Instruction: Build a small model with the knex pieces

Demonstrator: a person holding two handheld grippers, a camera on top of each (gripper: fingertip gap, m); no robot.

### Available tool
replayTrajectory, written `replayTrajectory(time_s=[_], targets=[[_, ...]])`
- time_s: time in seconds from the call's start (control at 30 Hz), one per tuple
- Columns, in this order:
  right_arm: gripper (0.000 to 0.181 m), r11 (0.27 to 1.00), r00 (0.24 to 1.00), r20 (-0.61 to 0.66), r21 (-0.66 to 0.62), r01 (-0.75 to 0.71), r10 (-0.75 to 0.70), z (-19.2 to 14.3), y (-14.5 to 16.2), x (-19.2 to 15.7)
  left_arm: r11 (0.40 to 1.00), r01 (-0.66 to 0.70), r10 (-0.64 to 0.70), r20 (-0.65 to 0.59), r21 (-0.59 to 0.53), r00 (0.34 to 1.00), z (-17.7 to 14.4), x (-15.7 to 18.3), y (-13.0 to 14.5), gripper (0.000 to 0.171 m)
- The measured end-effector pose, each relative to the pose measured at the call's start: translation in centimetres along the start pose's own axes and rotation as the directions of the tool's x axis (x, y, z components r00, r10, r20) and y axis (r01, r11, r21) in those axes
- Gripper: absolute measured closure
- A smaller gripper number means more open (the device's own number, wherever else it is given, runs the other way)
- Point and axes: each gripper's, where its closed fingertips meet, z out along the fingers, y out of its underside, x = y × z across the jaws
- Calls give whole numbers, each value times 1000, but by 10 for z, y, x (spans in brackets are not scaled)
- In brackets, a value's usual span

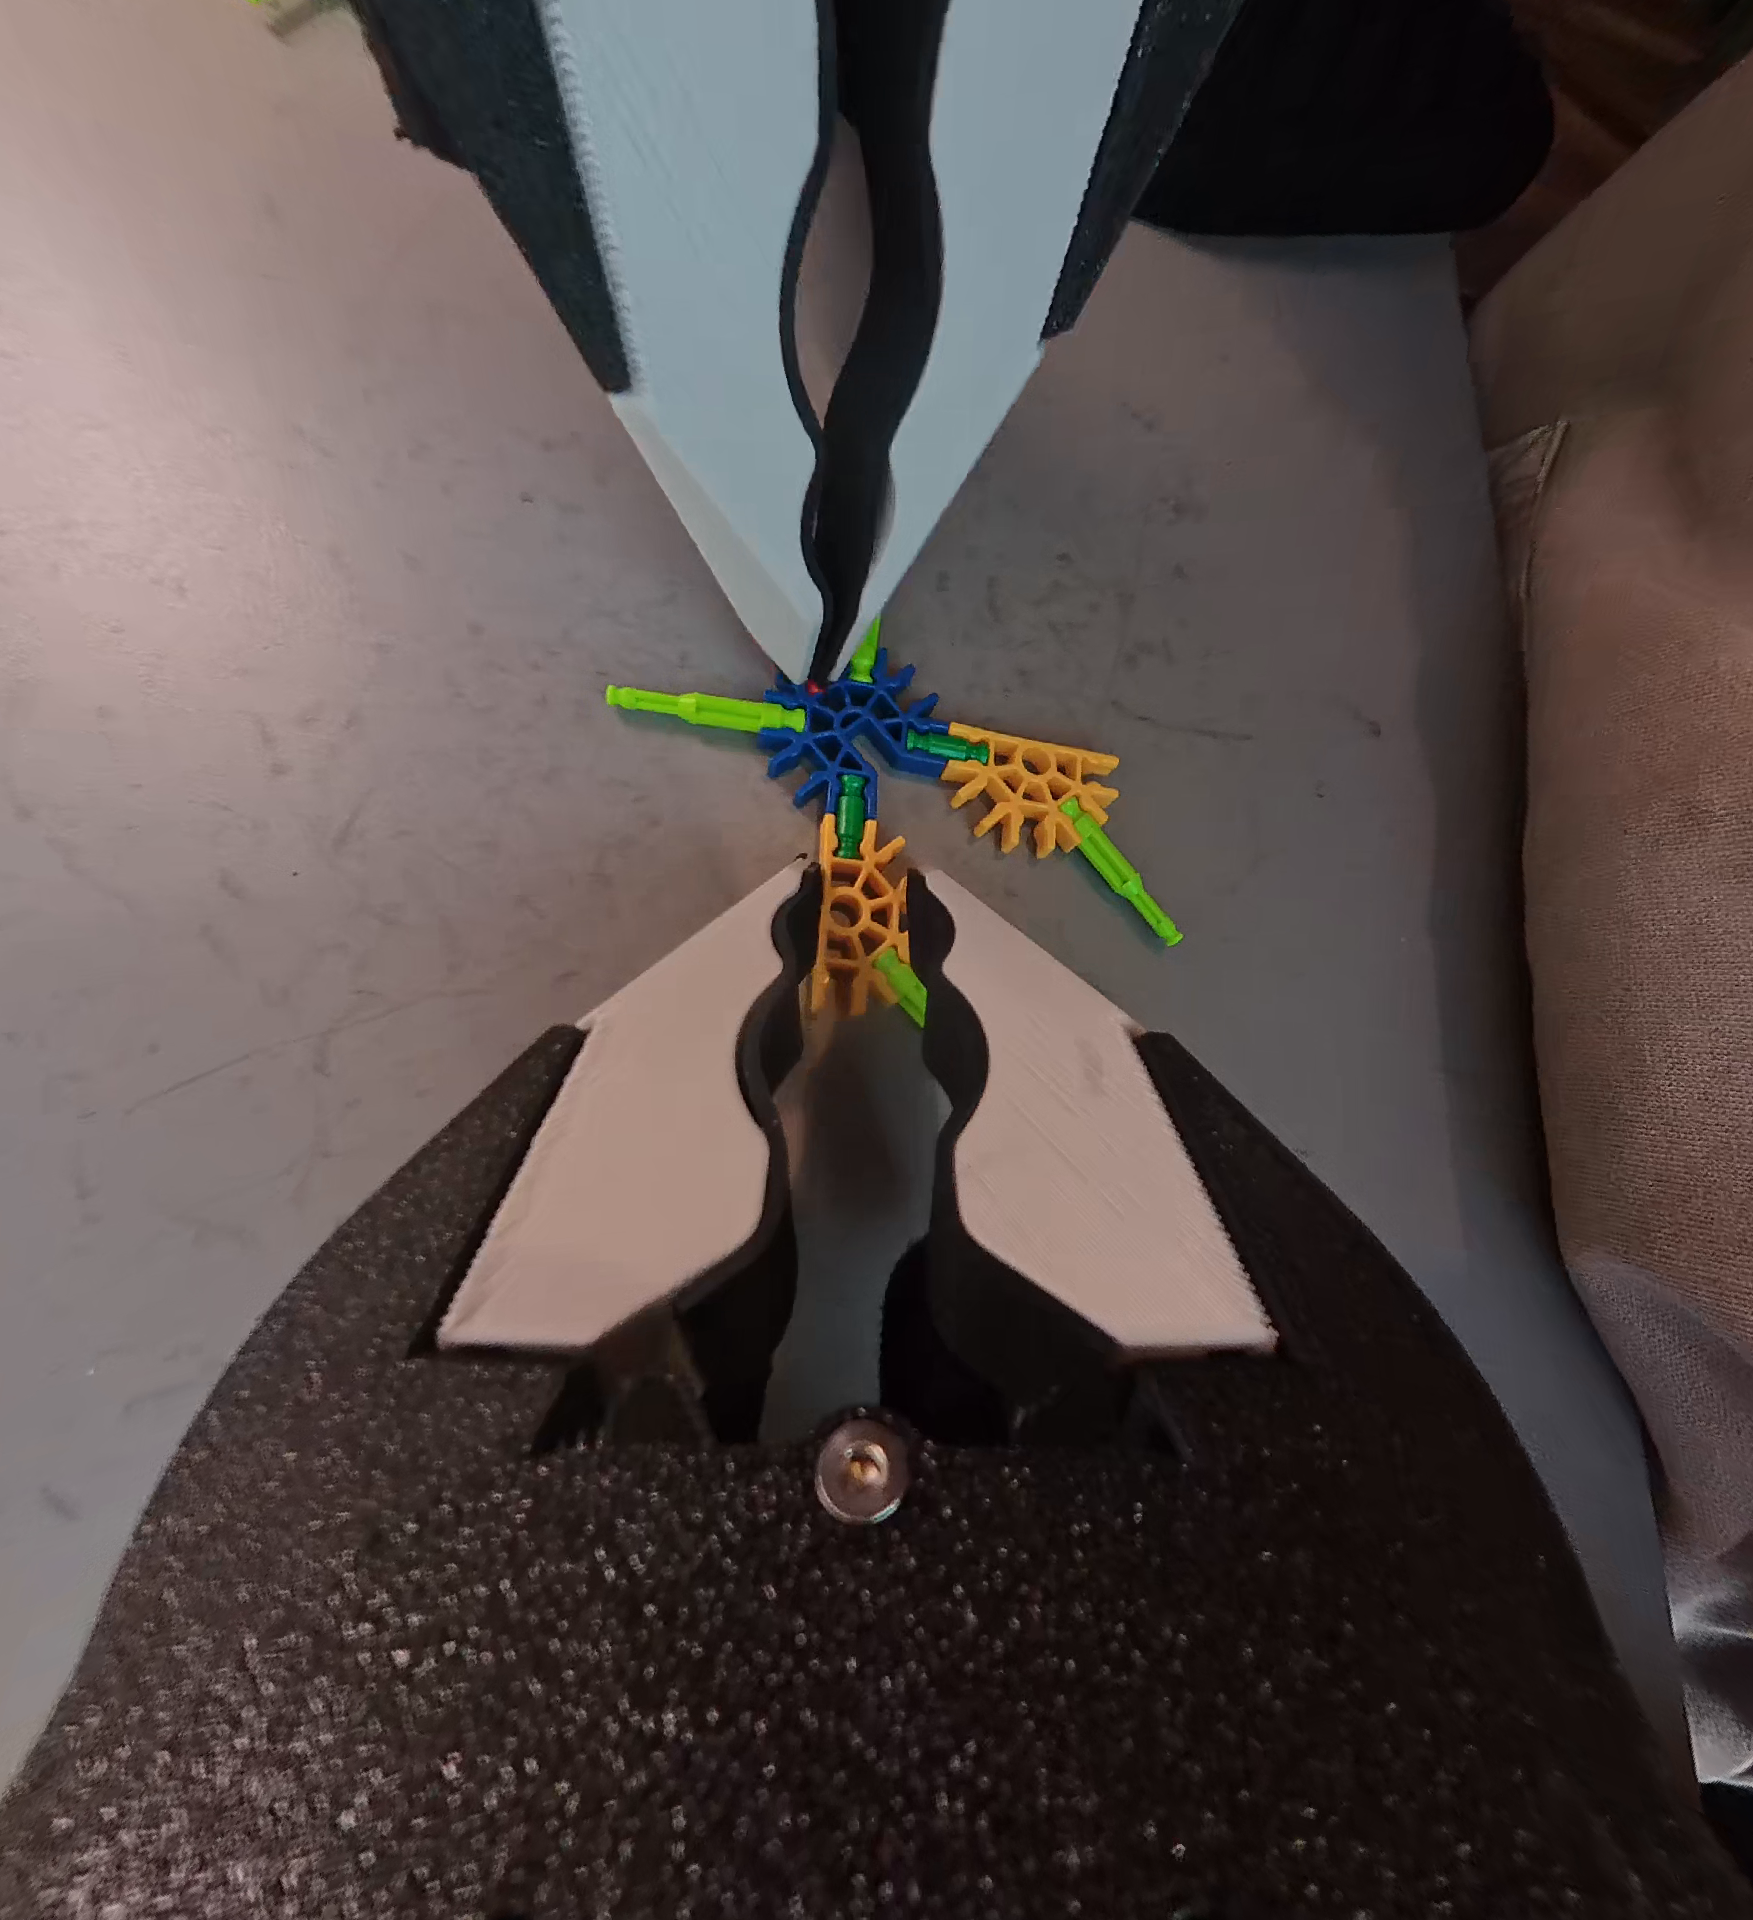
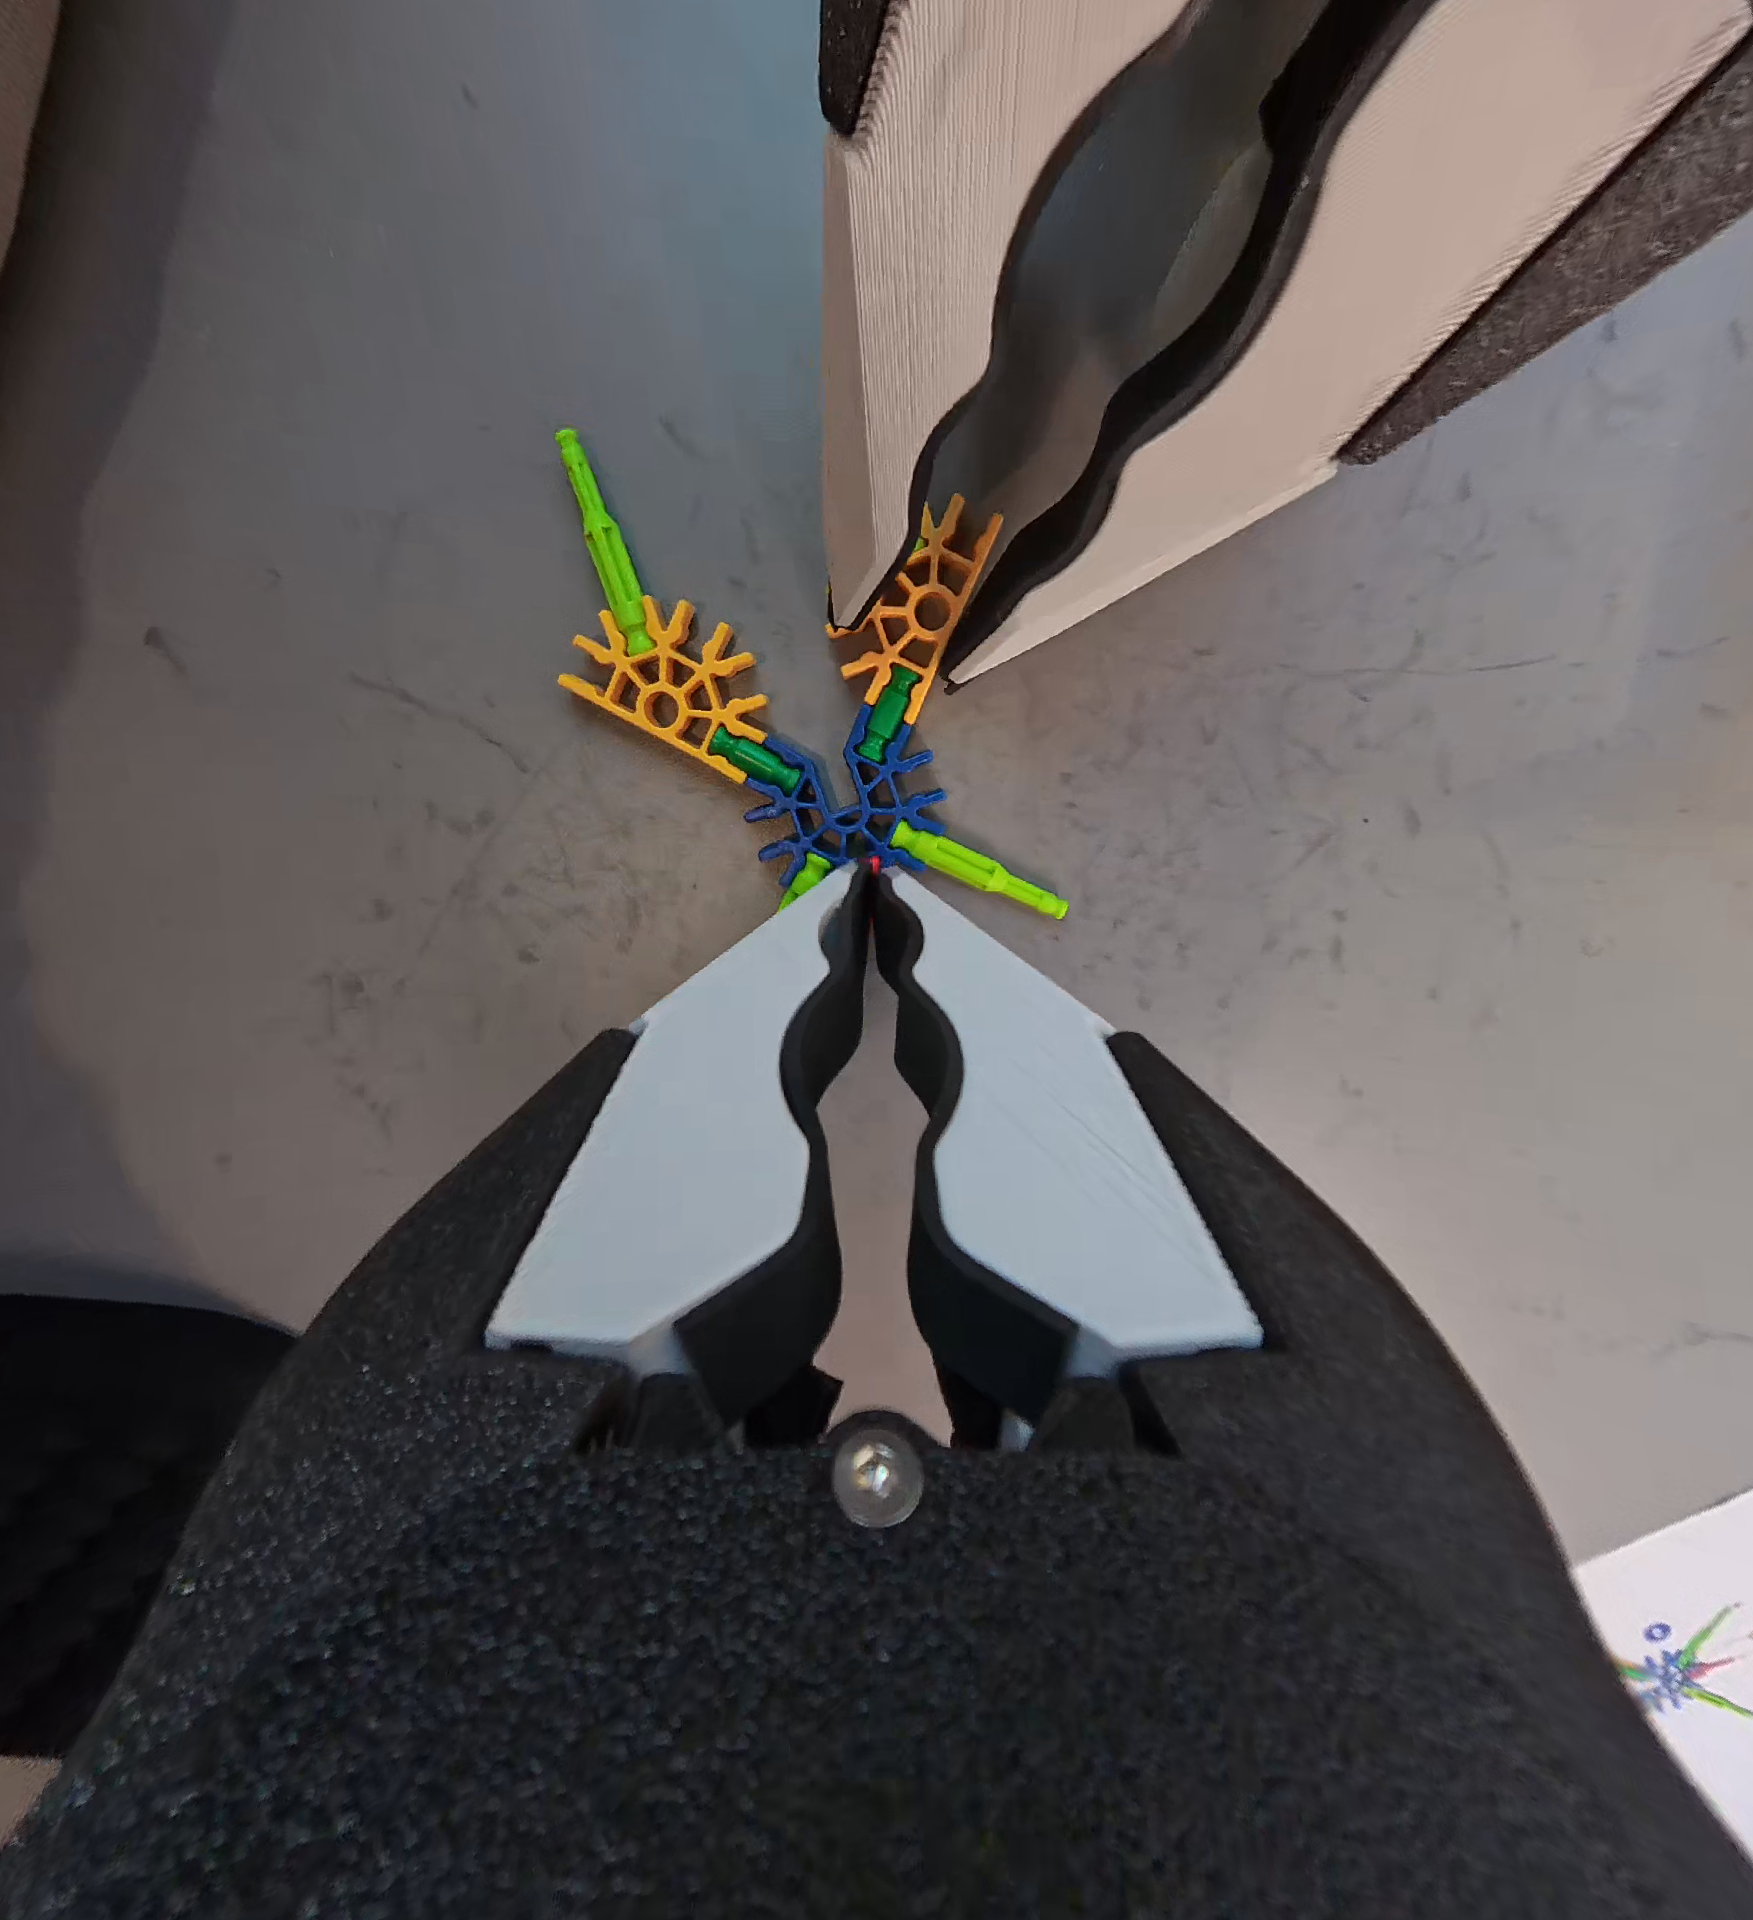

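Note:
A toy rod-and-connector model lies on the grey table [image 1: 228,727]. Its hub is a blue snowflake connector [image 1: 846,727] with short dark green rods [image 1: 929,743] leading to two orange fan connectors. My left gripper [image 1: 859,878] is shut on the nearer orange connector [image 1: 856,925], as the right wrist view [image 2: 919,613] also shows. My right gripper [image 2: 870,878] is shut on a thin red piece [image 2: 873,864] at the blue connector's [image 2: 841,821] edge. The other orange connector [image 2: 664,686] lies free. Light green rods [image 1: 706,710] [image 2: 602,530] stick outward.
A white printed sheet [image 2: 1734,1683] with a picture of a similar model lies at the lower right of the right wrist view. Beige fabric [image 1: 1682,831] borders the table's edge. A black mesh surface [image 2: 41,1455] lies beyond that edge. One gripper's finger ends stand about 4 cm off the other's.

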Motion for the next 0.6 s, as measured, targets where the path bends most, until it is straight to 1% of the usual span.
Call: replayTrajectory(time_s=[0.03, 0.13, 0.2, 0.27, 0.33, 0.4, 0.47, 0.6], targets=[[181, 1000, 1000, 1, -30, 7, -7, 2, 2, -1, 1000, 1, -1, -7, 0, 1000, 1, 1, 0, 155], [181, 998, 1000, -2, -58, 18, -18, 2, 1, -1, 1000, 5, -5, -9, -2, 1000, 1, 2, 0, 155], [181, 999, 1000, -2, -50, 11, -11, 2, 1, 0, 1000, 8, -8, -10, -6, 1000, 1, 2, 0, 155], [181, 1000, 1000, -25, -15, -9, 8, 1, 1, 2, 1000, 9, -9, -6, -10, 1000, 1, 2, 1, 155], [181, 997, 995, -73, 44, -66, 69, -5, 3, 7, 1000, 24, -24, -5, -13, 1000, 1, 2, 1, 155], [169, 977, 980, -90, 134, -166, 179, -17, 1, 7, 999, 45, -45, 8, -16, 999, 1, 1, 0, 155], [163, 953, 961, -104, 191, -235, 257, -23, 2, -2, 996, 83, -82, 23, -13, 996, 2, -2, -2, 155], [167, 933, 910, -232, 192, -303, 343, -18, 19, -16, 984, 179, -179, 36, 11, 983, 4, -5, -6, 157]])
